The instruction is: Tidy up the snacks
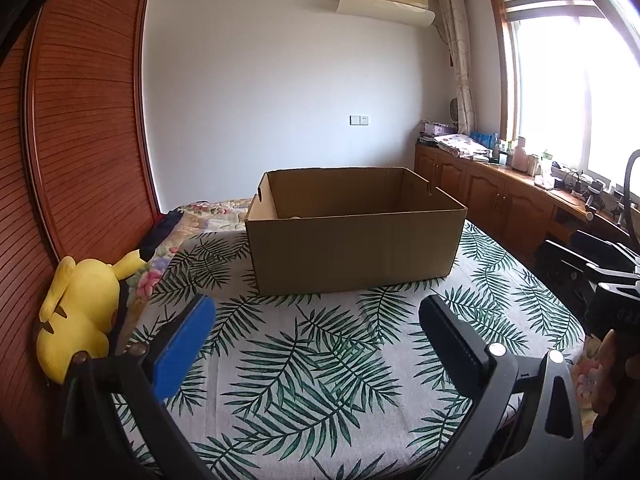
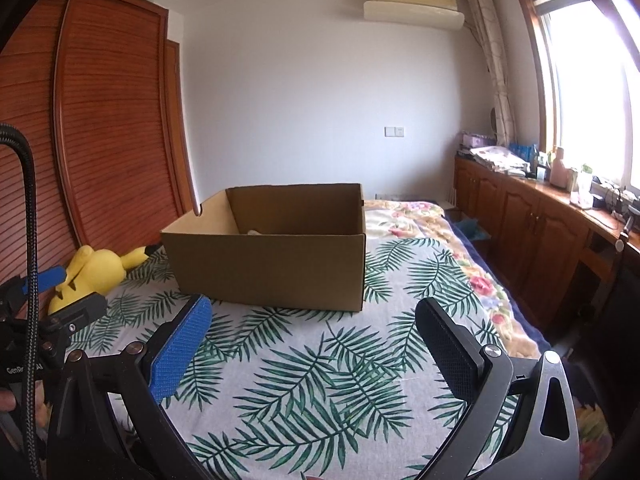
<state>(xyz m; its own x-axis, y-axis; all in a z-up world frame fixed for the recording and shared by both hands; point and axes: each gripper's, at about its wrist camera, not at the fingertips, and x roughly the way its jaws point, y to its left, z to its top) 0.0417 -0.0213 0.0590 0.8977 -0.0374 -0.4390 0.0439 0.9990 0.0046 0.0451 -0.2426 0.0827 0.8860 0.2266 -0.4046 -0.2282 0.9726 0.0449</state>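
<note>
Snacks: none can be clearly made out; only a small pale item is glimpsed low inside the cardboard box, its kind not discernible. Box: open-topped, brown, set on the leaf-print bedspread, ahead of both grippers. Left gripper: fingers spread wide apart, nothing held, kept above the bedspread short of the box. Right gripper: likewise spread apart, nothing between the fingers. Yellow plush toy: laid at the bed's left edge against the wooden wardrobe.
</note>
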